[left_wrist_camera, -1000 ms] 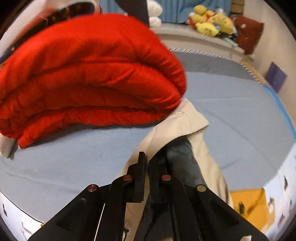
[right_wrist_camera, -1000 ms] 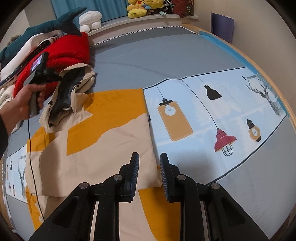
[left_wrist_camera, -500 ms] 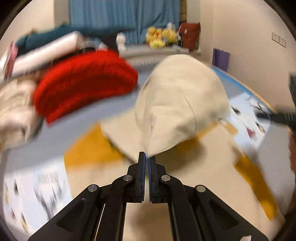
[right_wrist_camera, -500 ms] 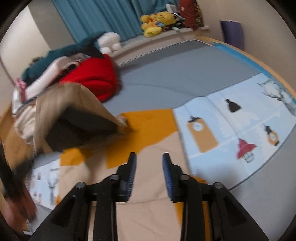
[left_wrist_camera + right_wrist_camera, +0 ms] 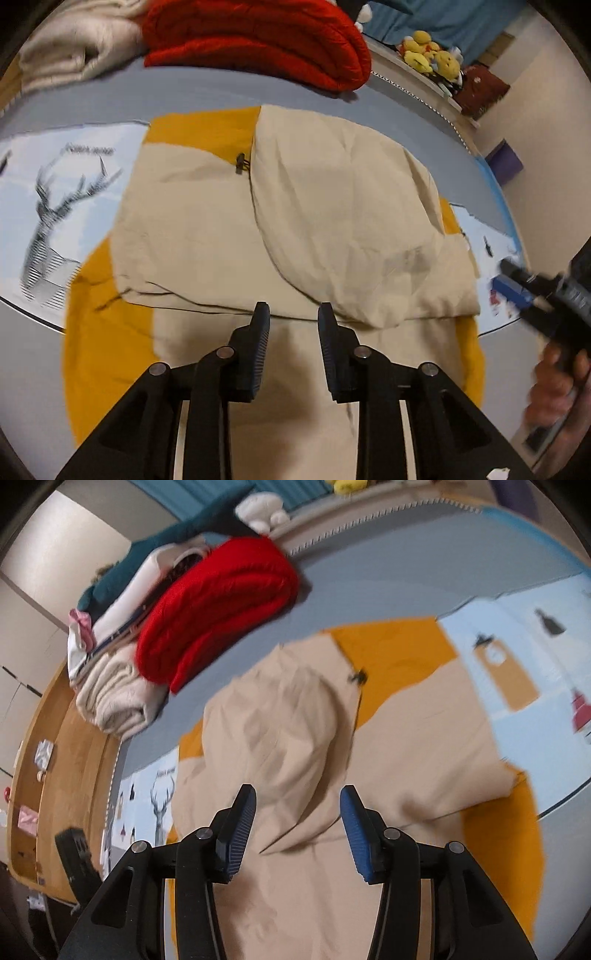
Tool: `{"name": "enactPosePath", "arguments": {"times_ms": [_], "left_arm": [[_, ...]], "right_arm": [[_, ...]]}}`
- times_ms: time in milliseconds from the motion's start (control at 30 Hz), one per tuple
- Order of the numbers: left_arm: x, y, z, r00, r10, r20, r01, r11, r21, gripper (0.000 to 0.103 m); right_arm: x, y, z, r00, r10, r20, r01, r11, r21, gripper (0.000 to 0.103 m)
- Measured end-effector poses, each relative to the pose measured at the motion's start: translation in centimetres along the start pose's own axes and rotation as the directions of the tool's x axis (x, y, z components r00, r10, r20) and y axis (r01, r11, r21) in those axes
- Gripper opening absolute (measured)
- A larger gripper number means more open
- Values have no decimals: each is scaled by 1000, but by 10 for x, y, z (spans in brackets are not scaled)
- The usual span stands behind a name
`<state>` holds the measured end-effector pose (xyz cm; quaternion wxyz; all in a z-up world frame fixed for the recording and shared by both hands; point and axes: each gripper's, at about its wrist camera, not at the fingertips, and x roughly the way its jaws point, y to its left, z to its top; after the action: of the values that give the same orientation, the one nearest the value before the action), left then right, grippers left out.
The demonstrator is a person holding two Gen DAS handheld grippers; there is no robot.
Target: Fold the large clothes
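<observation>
A beige and orange hooded jacket (image 5: 229,229) lies flat on the bed, its beige hood (image 5: 347,221) folded down over the body. It also shows in the right wrist view (image 5: 424,746), with the hood (image 5: 280,716) lying on top. My left gripper (image 5: 293,321) is open and empty just above the jacket's near part. My right gripper (image 5: 297,805) is open and empty above the hood's near edge. The right gripper and the hand holding it show at the right edge of the left wrist view (image 5: 554,295).
A folded red blanket (image 5: 258,37) and a beige folded cloth (image 5: 74,40) lie behind the jacket. The bed sheet (image 5: 55,206) has deer and lamp prints. Plush toys (image 5: 432,59) sit on the ledge. A wooden floor (image 5: 66,753) lies left of the bed.
My left gripper, shut on the hood, swung it up and over onto the jacket body, then let go and opened. My right gripper opened wider and moved over the jacket.
</observation>
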<state>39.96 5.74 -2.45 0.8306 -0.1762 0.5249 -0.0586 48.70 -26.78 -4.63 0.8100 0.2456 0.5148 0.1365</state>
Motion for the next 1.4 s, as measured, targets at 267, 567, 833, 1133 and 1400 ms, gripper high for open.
{"name": "enactPosePath", "arguments": {"times_ms": [267, 567, 833, 1133, 1400], "left_arm": [[7, -1, 11, 999, -18, 35, 18, 1000, 23, 24], [25, -13, 13, 997, -70, 37, 69, 997, 41, 24], [39, -14, 8, 998, -68, -4, 68, 998, 6, 24], [39, -17, 10, 999, -39, 18, 38, 999, 35, 24], [35, -8, 14, 999, -48, 19, 48, 999, -1, 24]], "right_arm": [[76, 4, -16, 991, 39, -126, -33, 998, 47, 48], [117, 20, -47, 966, 147, -211, -150, 989, 2, 0], [93, 38, -47, 994, -56, -98, 44, 991, -125, 3], [115, 29, -27, 998, -58, -11, 56, 987, -153, 49], [123, 7, -27, 967, -220, -129, 214, 975, -56, 29]]}}
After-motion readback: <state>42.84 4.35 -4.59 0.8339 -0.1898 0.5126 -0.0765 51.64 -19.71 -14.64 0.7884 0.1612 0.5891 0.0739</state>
